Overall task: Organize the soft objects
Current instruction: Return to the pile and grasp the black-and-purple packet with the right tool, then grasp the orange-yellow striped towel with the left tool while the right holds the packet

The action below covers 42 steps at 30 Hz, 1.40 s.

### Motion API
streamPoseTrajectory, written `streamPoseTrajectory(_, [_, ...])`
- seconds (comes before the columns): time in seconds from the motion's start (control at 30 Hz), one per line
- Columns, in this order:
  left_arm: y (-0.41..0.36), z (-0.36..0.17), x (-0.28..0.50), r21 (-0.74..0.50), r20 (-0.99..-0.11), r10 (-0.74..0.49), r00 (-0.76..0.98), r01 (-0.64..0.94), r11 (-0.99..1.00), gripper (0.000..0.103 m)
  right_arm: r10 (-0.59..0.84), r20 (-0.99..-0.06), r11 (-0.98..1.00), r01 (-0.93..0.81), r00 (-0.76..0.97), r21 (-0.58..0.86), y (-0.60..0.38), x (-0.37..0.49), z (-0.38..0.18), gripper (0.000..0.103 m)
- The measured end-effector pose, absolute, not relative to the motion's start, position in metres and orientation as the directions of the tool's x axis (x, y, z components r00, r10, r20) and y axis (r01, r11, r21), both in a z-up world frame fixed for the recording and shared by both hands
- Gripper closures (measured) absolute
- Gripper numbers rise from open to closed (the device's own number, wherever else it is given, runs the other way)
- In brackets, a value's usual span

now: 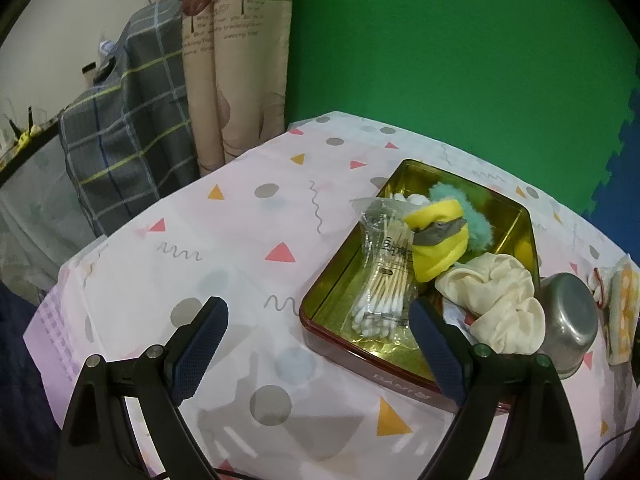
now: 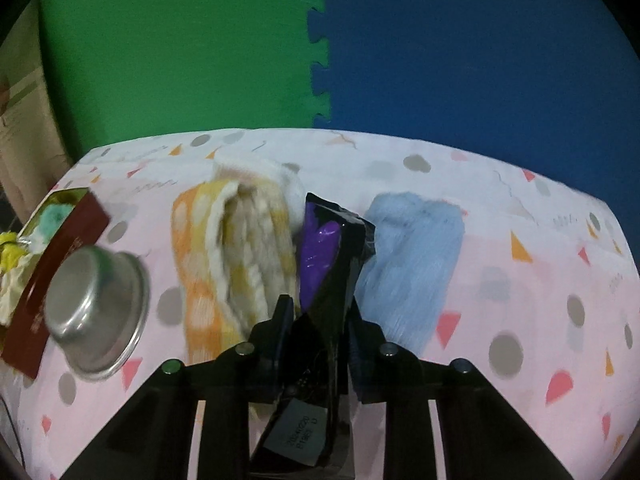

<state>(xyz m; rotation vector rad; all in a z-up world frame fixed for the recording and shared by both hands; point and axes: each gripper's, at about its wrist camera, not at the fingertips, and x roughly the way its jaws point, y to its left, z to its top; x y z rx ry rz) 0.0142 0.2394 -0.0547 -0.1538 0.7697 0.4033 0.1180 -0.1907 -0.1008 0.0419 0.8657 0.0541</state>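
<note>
Right gripper was clamped on a black-and-purple packet, its jaws pressing both sides of it, above the cloth-covered table. Just beside the packet lay a yellow-orange towel on one side and a blue fluffy cloth on the other. Steel bowl sat upside down against the tin near the table's middle. Tin held cotton swabs, a yellow sock, a teal puff, and a cream scrunchie draped over its rim. Left gripper hung released, nothing between its jaws, at the tin's near corner.
</note>
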Motion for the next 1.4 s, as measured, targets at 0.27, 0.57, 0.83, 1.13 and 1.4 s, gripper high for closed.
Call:
streamPoseTrajectory(0.27, [0.209, -0.052, 0.013, 0.039, -0.685, 0.241, 0.687, -0.296, 0.954, 0.013, 0.114, -0.769, 0.993, -0.065, 0.63, 0.094, -0.191, 0.064, -0.103, 0.079])
streamPoseTrajectory(0.57, [0.14, -0.049, 0.011, 0.022, -0.711, 0.069, 0.7, -0.076, 0.997, 0.013, 0.056, -0.78, 0.997, -0.074, 0.623, 0.012, -0.207, 0.022, -0.111, 0.079])
streamPoseTrajectory(0.83, [0.056, -0.037, 0.022, -0.001, -0.725, -0.1, 0.681, 0.143, 0.99, 0.012, -0.013, -0.775, 1.0, 0.021, 0.632, 0.0, -0.25, 0.012, -0.113, 0.079])
streamPoseTrajectory(1.13, [-0.02, -0.04, 0.049, -0.07, -0.752, -0.243, 0.613, 0.293, 0.953, 0.012, -0.082, -0.767, 0.994, 0.11, 0.636, -0.015, -0.283, 0.016, -0.116, 0.079])
streamPoseTrajectory(1.4, [-0.068, -0.068, 0.089, -0.112, -0.787, -0.279, 0.551, 0.317, 0.942, 0.012, -0.066, -0.768, 0.994, 0.106, 0.637, 0.002, -0.284, 0.016, -0.116, 0.079])
